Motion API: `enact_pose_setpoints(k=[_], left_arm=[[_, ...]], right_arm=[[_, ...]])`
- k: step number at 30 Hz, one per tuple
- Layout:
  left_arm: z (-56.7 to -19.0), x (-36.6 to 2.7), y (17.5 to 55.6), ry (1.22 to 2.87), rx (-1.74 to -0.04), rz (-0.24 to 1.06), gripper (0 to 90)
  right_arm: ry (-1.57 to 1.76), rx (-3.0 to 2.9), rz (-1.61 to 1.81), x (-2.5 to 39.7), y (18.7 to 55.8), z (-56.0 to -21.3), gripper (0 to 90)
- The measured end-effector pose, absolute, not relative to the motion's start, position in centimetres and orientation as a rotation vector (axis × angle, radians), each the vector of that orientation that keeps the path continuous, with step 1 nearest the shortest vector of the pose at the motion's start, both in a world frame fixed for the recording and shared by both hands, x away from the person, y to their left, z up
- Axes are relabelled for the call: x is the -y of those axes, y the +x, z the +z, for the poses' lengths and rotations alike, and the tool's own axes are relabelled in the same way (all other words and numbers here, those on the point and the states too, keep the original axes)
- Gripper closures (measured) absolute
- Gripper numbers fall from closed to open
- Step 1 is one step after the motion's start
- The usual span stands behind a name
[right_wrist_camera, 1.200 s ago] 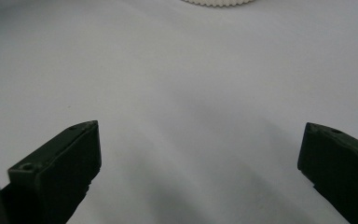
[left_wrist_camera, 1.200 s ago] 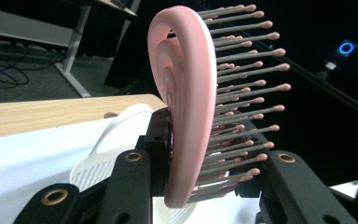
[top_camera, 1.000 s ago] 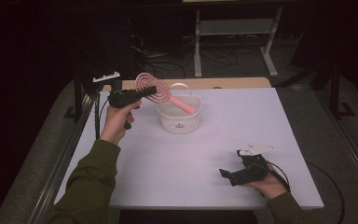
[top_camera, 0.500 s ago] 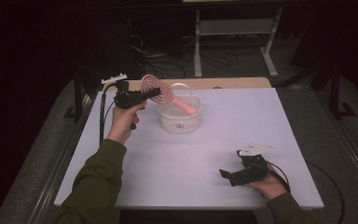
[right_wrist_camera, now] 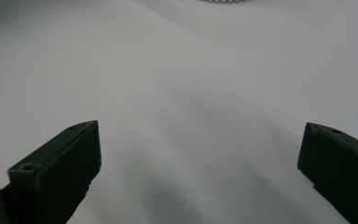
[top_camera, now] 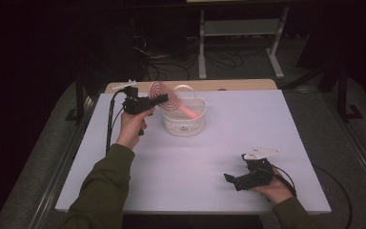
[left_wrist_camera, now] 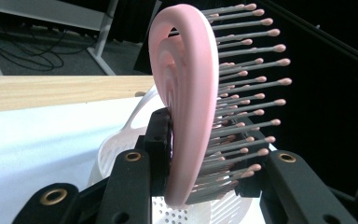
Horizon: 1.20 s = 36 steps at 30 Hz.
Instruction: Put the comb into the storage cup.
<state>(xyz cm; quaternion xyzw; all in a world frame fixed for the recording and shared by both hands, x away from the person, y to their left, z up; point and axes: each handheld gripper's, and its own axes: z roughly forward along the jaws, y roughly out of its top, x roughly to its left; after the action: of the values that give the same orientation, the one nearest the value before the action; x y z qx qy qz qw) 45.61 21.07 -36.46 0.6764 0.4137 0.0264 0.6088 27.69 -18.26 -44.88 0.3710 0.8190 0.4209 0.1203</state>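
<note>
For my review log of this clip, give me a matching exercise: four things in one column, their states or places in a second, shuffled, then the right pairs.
Things:
1. brush
2. basket
3. left gripper
4. right gripper

States:
A. open, jaws wide apart, low over the table
B. white, standing on the table's far half
C. pink, head clamped between jaws, handle down in the basket
D. shut, raised beside the basket

Pairs: 1-C, 2-B, 3-D, 4-A
</note>
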Motion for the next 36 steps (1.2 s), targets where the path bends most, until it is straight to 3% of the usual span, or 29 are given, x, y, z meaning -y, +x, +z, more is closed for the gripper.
enact_pose_setpoints(k=[17, 36], left_arm=[[-37.6, -19.5, 45.8, 1.605, -0.965, 0.060, 64.3], [-38.6, -20.7, 46.2, 1.574, -1.005, 0.021, 61.7]], right_arm=[[1.081, -2.393, 1.231, 18.3, 27.6, -44.8, 0.0], [1.076, -2.405, 1.221, 18.2, 27.6, -44.9, 0.0]])
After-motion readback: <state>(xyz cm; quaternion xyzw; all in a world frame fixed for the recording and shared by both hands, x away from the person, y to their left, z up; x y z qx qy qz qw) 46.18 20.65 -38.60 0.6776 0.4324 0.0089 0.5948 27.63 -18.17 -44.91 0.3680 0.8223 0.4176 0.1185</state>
